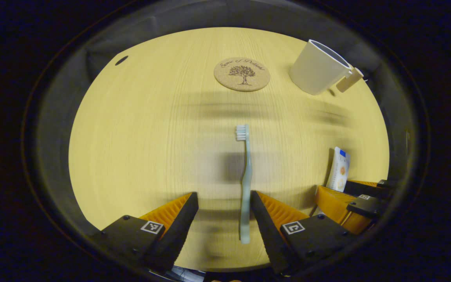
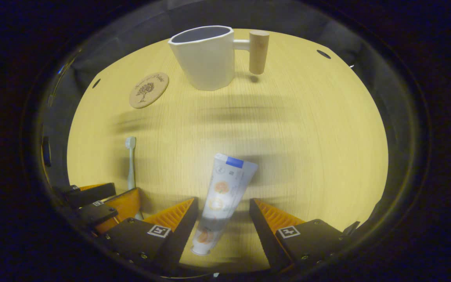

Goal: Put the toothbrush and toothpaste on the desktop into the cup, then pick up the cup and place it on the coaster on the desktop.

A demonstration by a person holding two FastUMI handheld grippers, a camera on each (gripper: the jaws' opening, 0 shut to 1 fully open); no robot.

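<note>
Now both tools sit low over the pale wooden desktop (image 1: 131, 137), and I take the white faceted cup with the wooden peg handle (image 2: 206, 58) as my landmark. From the left gripper view, my left gripper (image 1: 224, 213) stands wide open and holds nothing; the pale green toothbrush with white bristles (image 1: 245, 184) lies flat between its fingers, hard by the inner one and apart from the other, its long axis running straight ahead, bristles pointing away from me. The cup stands well beyond the brush head and off toward the right gripper's side. From the right gripper view, my right gripper (image 2: 223, 217) is equally wide open and empty, straddling the white toothpaste tube with a blue band and orange fruit prints (image 2: 221, 196). The tube lies flat, cap end toward me, flat end slanted slightly but aimed roughly at the cup, which stands upright almost dead ahead. The round cork coaster with a tree print (image 2: 148, 89) lies just beside the cup, on the left gripper's side. I judge each gripper already aligned across its own item, and the right one has the straighter run to the cup.
</note>
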